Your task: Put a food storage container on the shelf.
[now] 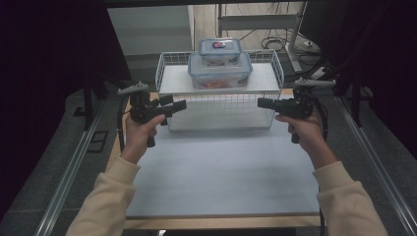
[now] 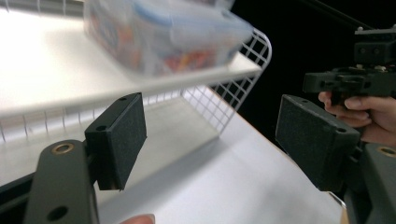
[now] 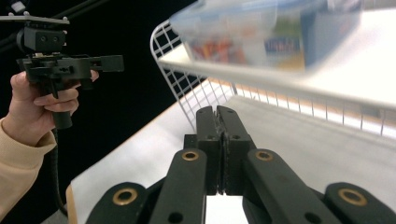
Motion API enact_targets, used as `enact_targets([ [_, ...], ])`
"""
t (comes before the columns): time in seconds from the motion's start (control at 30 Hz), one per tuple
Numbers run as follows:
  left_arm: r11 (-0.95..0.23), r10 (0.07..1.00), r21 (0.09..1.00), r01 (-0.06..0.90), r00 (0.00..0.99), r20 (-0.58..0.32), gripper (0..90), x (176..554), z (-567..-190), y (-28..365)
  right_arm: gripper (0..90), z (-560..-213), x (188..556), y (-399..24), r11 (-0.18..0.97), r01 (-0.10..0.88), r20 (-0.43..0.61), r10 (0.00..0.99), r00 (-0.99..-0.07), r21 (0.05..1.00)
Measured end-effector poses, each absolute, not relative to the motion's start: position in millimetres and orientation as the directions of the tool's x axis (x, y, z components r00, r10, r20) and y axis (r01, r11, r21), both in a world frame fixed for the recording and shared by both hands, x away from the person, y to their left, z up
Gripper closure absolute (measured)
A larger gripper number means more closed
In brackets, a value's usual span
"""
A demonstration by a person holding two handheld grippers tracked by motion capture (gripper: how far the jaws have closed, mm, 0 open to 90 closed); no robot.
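Left claw (image 1: 180, 104) gapes wide, right claw (image 1: 260, 102) is pinched empty; open it before flanking the large container (image 1: 220, 72).

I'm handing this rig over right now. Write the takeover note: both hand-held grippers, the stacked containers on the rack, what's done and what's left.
Left hand-held gripper: open, nothing between the jaws, held beside the rack's left end.
Right hand-held gripper: shut, empty, held beside the rack's right end.
Wire rack: at the table's far edge. Large container sits on its upper shelf, small container stacked on top; lids on both.
Done: nothing handled yet; both containers untouched.
Left: probably open the right gripper, close in and take the containers off the shelf.
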State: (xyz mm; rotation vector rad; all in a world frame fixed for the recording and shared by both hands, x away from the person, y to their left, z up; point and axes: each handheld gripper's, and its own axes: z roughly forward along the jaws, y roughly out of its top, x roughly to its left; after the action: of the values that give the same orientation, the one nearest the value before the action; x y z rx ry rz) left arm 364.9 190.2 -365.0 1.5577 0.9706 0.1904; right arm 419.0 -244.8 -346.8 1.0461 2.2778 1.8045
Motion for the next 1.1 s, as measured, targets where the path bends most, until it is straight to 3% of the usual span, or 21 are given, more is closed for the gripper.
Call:
enact_targets([
  [0.2,0.037,0.668,0.874,0.484,0.638,-0.382,24.3,335.2,-406.8,190.7,81.5,-382.9,392.3,-260.6,0.113,0.479,0.357,0.526,-0.772,0.87],
  [0.5,-0.023,0.696,0.835,0.549,0.608,-0.381,23.8,309.5,-466.7,186.2,49.9,-440.6,360.5,-276.6,0.161,0.528,0.358,0.57,-0.74,0.834],
  [0.83,-0.042,0.726,0.791,0.611,0.562,-0.396,23.7,298.5,-505.1,178.6,40.2,-499.3,343.4,-285.8,0.23,0.609,0.376,0.609,-0.698,0.759],
  [1.1,-0.07,0.743,0.786,0.614,0.558,-0.37,23.5,296.9,-514.6,178.1,38.0,-504.0,343.7,-282.5,0.216,0.609,0.379,0.614,-0.692,0.763],
])
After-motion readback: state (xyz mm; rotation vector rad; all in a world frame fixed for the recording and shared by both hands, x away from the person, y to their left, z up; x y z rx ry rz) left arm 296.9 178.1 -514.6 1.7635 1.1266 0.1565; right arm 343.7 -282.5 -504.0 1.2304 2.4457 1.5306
